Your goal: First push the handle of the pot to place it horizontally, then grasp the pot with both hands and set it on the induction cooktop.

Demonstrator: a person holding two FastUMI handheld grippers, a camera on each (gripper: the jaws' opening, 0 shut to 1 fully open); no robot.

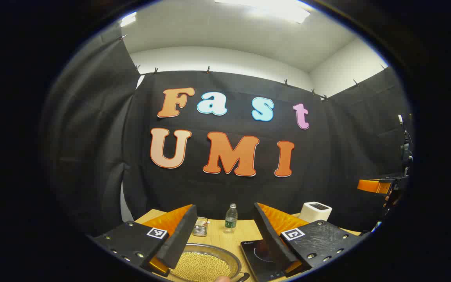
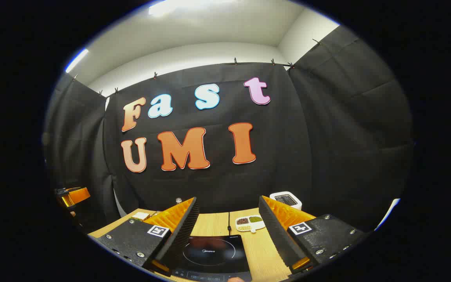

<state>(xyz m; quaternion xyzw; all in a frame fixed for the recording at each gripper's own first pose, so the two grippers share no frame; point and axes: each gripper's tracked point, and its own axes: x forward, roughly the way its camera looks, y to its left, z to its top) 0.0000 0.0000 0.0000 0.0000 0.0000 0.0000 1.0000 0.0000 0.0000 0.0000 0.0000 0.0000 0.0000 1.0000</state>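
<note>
At the bottom centre of the left gripper view, the pot (image 1: pixel 204 264) sits heaped with yellow beans between the spread, empty fingers of the left gripper (image 1: pixel 225 250). The induction cooktop (image 2: pixel 211 252) lies low in the right gripper view, between the wide, empty right gripper (image 2: pixel 229 250). The loaded metal pot will likely be heavy and slick, so grip opposite rims and keep it level.

We hold the left gripper (image 1: pixel 225 239) level and pointing forward, its two fingers spread wide apart at the five and seven o'clock edges of the left gripper view. The right gripper (image 2: pixel 229 231) is held the same way, fingers wide apart, gripping nothing. In the left gripper view, the right gripper also appears far off at three o'clock.
</note>
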